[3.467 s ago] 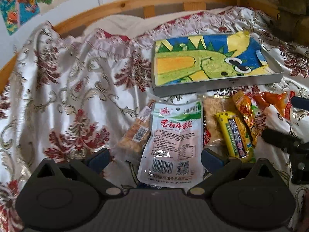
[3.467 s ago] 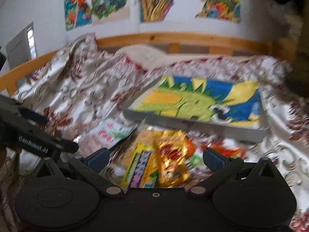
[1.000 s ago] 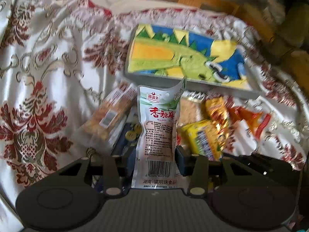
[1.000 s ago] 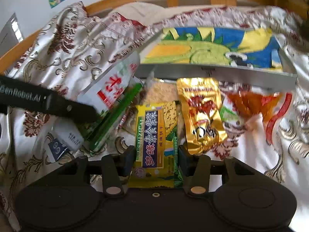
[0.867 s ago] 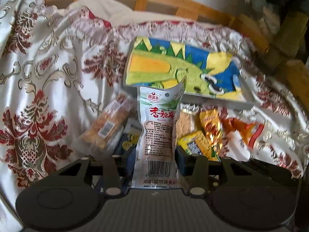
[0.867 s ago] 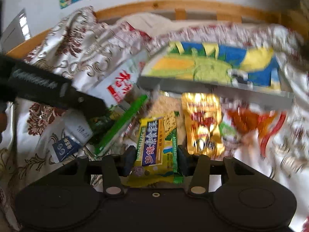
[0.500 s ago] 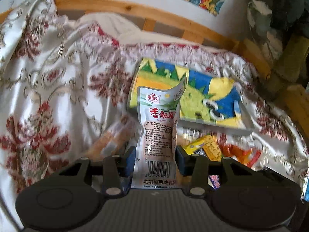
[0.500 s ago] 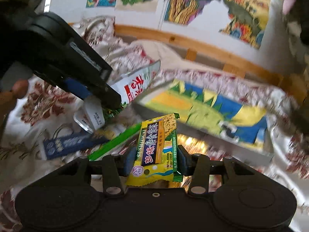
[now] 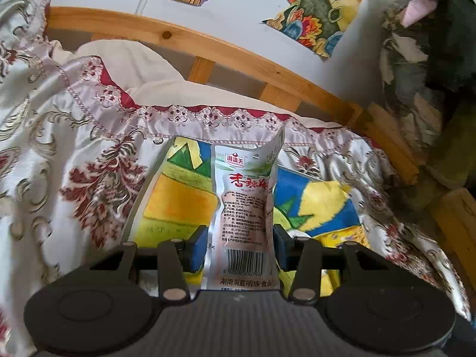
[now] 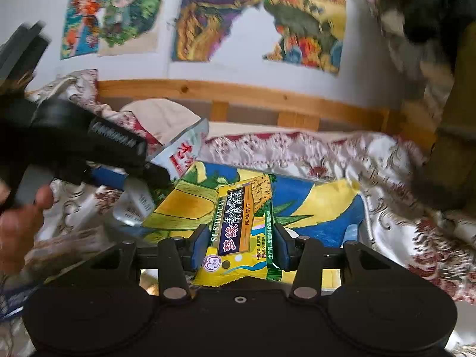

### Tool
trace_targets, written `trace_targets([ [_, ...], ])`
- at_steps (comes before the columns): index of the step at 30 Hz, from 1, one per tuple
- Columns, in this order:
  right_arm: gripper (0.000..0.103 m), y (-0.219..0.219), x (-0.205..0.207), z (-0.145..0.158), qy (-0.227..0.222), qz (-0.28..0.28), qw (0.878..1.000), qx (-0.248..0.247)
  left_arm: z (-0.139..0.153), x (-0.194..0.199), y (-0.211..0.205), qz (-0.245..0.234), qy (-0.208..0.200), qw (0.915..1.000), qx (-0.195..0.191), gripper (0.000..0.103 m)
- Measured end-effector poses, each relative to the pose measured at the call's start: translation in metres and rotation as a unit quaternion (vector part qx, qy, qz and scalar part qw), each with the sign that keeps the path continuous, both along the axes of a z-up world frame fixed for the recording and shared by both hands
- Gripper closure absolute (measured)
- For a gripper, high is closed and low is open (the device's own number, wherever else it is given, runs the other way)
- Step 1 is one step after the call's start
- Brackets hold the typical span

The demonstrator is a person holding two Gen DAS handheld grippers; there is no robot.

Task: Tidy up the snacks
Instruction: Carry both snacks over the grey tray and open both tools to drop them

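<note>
Mid-carry: both snacks lifted and brought over the tray, neither set down yet.

Left tongs [image 9: 238,247]: pads on the lower sides of a white pouch [image 9: 245,208], held upright between them at part width, the jaws just now opening a little. Right tongs [image 10: 239,247]: closed to a similar width on a yellow cracker packet [image 10: 238,223], standing straight ahead between the pads, crimped bottom seam toward the camera.

Ahead of and below both tongs: the dinosaur-print tray [image 9: 178,196], lying on the flowered bedspread [image 9: 74,148].

Next, by judgement: lower each packet onto the tray floor, side by side rather than overlapped, then spread the pads fully and draw back without dragging the wrappers. With the left grip loosening above the tray, some risk of the pouch dropping askew.

From the left camera only: the pouch's printed back and barcode, sharp, and the tray's near left rim.

From the right camera only: the left tongs from the side, up and to the left of the right tongs, with the pouch's top corner jutting past them and a bare hand [image 10: 17,223] at the handle. Much blurred there.

In neither view: the remaining snacks, so progress hard to gauge.
</note>
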State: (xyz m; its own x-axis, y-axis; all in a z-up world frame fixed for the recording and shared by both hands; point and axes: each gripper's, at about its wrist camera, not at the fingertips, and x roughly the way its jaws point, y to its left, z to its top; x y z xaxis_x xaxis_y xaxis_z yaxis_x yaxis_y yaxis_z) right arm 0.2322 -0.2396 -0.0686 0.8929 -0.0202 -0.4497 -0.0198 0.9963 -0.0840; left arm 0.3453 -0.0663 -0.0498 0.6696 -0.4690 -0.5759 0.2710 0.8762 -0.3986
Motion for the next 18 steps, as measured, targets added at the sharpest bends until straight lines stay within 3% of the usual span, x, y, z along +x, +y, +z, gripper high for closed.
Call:
trace_targets([
  [4,0.055,-0.009,0.035,-0.012,0.028,0.002,0.999,0.034,-0.023,0.023,0.001,0.011,0.017,0.9996,-0.020,0.053],
  [12,0.055,0.006,0.075,-0.029,0.072,0.002,0.997,0.012,-0.055,0.041,0.008,0.013,0.055,0.9983,-0.017,0.053],
  [18,0.050,0.009,0.079,-0.044,0.097,-0.022,0.995,-0.015,-0.059,0.040,0.000,0.004,0.051,0.9986,0.008,0.047],
])
